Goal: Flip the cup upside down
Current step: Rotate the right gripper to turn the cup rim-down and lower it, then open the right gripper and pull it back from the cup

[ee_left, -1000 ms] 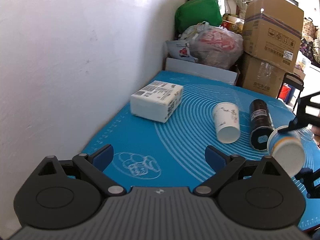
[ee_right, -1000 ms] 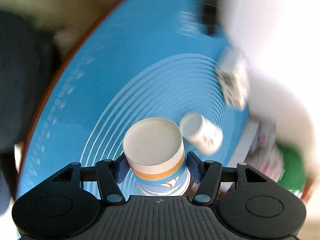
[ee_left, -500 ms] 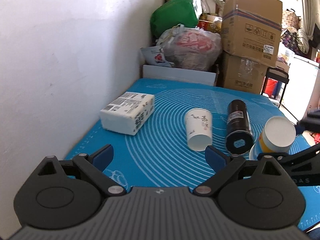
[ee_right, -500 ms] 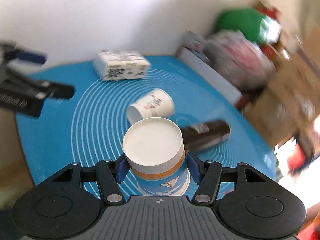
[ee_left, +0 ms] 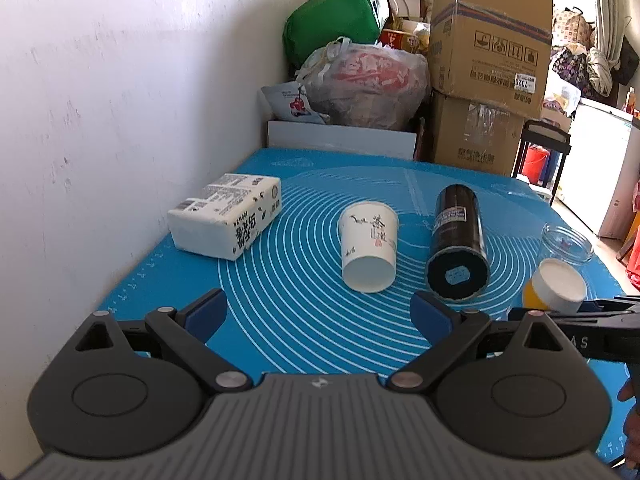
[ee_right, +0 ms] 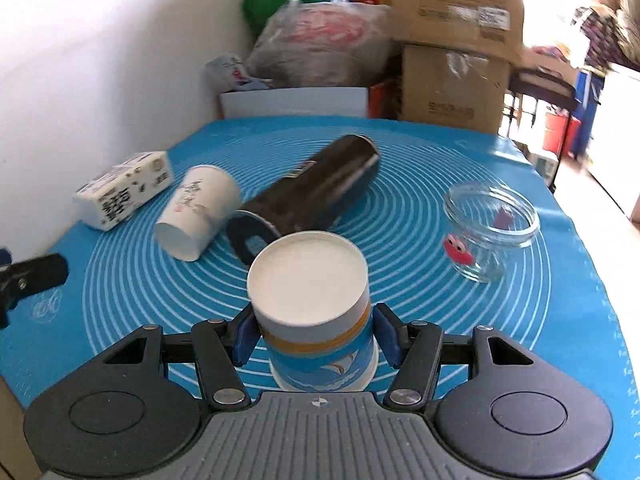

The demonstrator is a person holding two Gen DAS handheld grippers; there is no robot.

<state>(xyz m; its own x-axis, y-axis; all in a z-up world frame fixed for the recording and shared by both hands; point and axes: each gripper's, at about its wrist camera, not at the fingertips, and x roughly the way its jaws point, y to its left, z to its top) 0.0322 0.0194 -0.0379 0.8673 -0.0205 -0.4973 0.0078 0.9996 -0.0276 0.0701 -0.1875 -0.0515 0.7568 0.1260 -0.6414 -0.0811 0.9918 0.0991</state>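
Compared with half a second back, the right gripper (ee_right: 316,340) has swung round so its view now looks straight down the blue mat (ee_right: 400,160) toward the boxes, and a glass jar (ee_right: 490,230) shows up on the right that wasn't visible before. It's still clamped on the blue-and-orange paper cup (ee_right: 316,320), base up, mouth down, low over the mat's near edge. The left gripper (ee_left: 318,314) hangs wide open, gripping nothing, same as earlier. Right behind the cup lies a black bottle (ee_right: 312,196) on its side, with a white paper cup (ee_right: 198,212) tipped over beside it and a tissue pack (ee_right: 124,192) near the wall.
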